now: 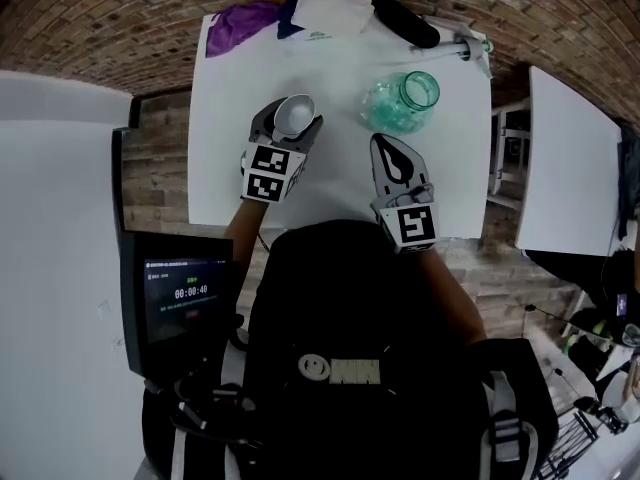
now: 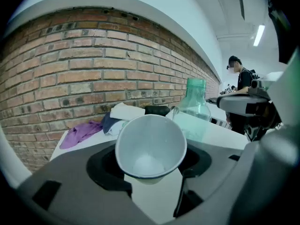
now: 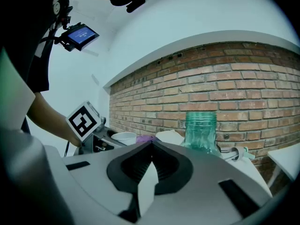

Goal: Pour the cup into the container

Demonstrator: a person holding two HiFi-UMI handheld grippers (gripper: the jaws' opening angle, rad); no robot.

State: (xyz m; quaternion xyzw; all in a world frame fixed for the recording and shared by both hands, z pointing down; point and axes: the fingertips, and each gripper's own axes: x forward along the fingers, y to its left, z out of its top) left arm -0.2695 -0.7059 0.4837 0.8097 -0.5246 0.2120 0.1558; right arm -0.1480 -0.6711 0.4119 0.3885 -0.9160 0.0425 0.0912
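Your left claw (image 1: 289,133) grips the white cup (image 2: 150,144) at 9 o'clock of the green jar (image 1: 405,101) on the bench (image 1: 330,193), right claw (image 1: 386,144) clenched empty at its 6; with a narrow mouth and nothing steadying the jar, a hasty tip likely spills or topples it.

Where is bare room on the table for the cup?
Bare: on the table, the left strip from the purple cloth to the left gripper, and the near edge between it and the right gripper. Crowded: the far edge; round the green jar.
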